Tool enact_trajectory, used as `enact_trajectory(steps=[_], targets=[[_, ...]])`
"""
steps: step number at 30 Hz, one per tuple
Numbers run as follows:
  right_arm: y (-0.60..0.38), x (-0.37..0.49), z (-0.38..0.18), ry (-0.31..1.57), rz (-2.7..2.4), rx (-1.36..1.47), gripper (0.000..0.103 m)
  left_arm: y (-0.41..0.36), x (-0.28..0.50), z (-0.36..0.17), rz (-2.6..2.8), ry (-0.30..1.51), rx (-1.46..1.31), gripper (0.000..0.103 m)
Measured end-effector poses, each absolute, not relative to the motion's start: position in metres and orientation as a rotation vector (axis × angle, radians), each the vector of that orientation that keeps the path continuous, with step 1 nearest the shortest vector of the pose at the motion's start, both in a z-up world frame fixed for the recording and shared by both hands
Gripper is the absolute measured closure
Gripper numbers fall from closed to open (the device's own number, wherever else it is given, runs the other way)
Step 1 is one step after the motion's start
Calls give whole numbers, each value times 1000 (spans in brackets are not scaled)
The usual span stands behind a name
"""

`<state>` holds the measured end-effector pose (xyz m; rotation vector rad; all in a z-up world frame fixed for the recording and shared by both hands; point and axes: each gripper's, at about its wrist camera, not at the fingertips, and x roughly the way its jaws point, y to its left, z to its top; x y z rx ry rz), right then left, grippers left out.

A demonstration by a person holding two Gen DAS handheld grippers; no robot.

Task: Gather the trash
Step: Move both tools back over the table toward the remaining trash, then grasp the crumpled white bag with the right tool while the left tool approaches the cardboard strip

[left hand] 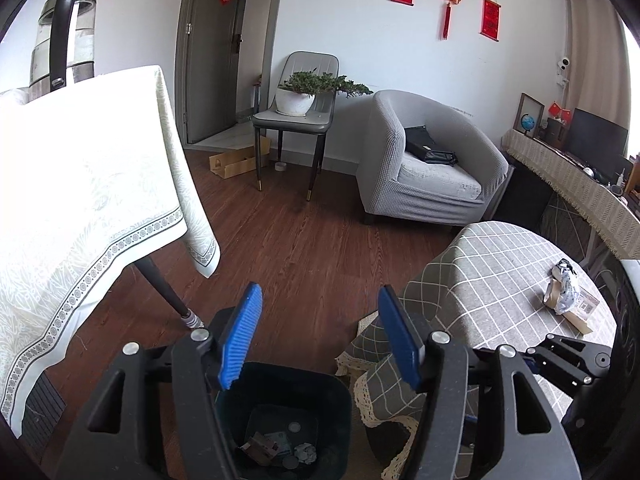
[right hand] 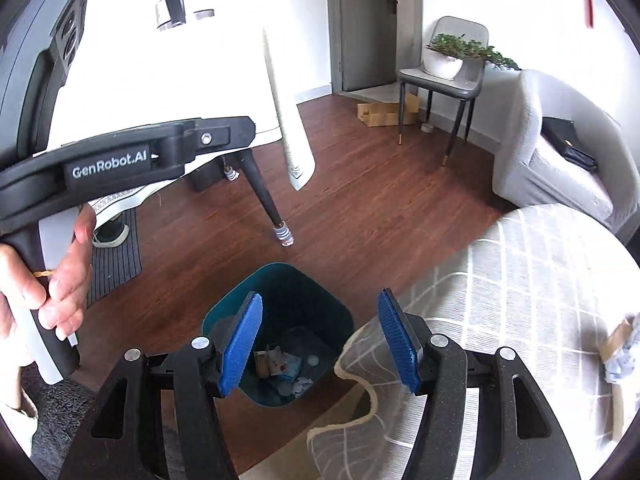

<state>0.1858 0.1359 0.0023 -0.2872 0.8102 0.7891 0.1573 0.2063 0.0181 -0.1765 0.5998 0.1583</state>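
A dark teal trash bin stands on the wood floor beside a low table with a grey checked cloth. Crumpled paper, wrappers and small round lids lie at the bin's bottom; they also show in the right wrist view. Crumpled foil and cardboard trash lies on the checked cloth at the right. My left gripper is open and empty above the bin. My right gripper is open and empty above the bin too. The hand-held left gripper body shows at the left of the right wrist view.
A table with a white cloth and black legs stands left, a kettle on it. A grey armchair, a chair with a potted plant and a flat cardboard box are farther back.
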Motion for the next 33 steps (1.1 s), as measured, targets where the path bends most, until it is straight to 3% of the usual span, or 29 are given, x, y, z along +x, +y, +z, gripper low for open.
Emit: enact_trajectory(steps=[9, 15, 33], targets=[[52, 217, 36, 751, 661, -209, 42, 149, 180, 23, 53, 567, -152, 27], [1, 241, 49, 714, 615, -130, 42, 110, 200, 11, -16, 599, -128, 26], [-104, 268, 12, 811, 486, 60, 42, 37, 240, -8, -122, 657, -66, 23]])
